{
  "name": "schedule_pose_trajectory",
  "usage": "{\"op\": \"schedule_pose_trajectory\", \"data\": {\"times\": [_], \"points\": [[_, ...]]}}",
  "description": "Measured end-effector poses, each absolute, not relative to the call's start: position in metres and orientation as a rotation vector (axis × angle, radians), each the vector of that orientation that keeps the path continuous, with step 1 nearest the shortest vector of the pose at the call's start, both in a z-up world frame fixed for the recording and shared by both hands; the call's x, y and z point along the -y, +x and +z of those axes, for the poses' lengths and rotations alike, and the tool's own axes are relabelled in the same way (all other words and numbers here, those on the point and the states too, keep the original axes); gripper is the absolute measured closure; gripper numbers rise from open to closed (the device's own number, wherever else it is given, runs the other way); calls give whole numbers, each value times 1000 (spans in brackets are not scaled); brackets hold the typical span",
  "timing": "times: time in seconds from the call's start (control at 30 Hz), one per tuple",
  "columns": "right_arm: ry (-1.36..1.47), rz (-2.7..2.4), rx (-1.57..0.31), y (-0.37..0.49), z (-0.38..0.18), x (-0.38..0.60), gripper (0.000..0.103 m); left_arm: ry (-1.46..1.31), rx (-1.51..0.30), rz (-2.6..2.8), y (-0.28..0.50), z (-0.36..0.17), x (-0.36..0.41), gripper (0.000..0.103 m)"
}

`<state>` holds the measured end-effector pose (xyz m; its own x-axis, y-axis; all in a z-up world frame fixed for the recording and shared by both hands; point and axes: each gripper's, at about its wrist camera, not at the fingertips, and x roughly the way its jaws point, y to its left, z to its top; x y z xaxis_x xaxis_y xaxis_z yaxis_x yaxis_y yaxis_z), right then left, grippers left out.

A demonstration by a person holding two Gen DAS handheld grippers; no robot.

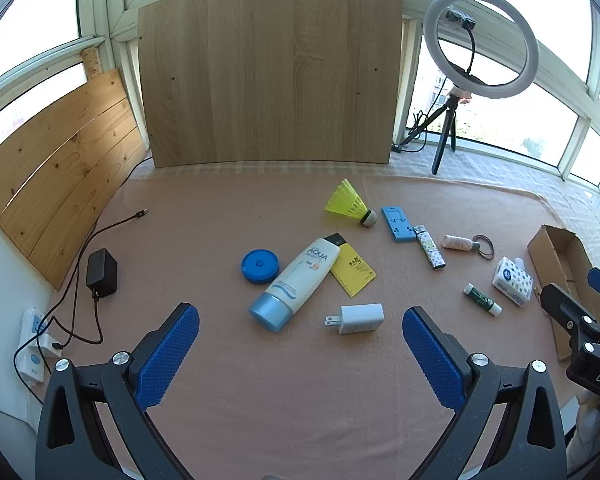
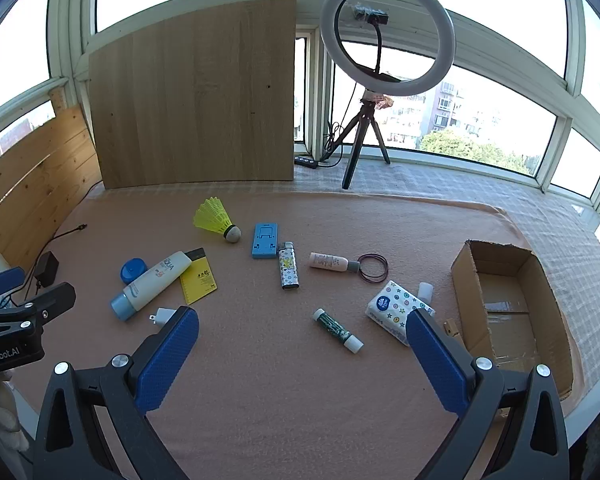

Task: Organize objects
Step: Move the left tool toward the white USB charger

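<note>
Sunlit windows [image 2: 500,92] behind wooden board [image 2: 196,96], ring light [image 2: 388,32].

In your right wrist view, the blue finger [image 2: 168,356] covers half the white charger [image 2: 162,315], and the other finger hides a corner of the tissue pack [image 2: 396,310]. The small white cap [image 2: 425,291] behind that pack is partly hidden.

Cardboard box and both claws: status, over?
Left claw open, holding nothing. Right claw open, holding nothing. Cardboard box holds no items; sunscreen tube, lighter, tissue pack loose on mat. Nothing blocking.
</note>
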<state>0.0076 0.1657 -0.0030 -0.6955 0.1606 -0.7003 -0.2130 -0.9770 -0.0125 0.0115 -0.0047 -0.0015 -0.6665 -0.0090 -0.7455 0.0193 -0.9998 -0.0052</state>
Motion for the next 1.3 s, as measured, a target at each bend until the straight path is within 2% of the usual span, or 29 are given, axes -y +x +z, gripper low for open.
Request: {"op": "schedule_pose_trajectory", "data": {"times": [1.3], "points": [[-1120,2712,-101,9,-4,-165,1,1288,-22,-2852,12,-2,4,0]]}}
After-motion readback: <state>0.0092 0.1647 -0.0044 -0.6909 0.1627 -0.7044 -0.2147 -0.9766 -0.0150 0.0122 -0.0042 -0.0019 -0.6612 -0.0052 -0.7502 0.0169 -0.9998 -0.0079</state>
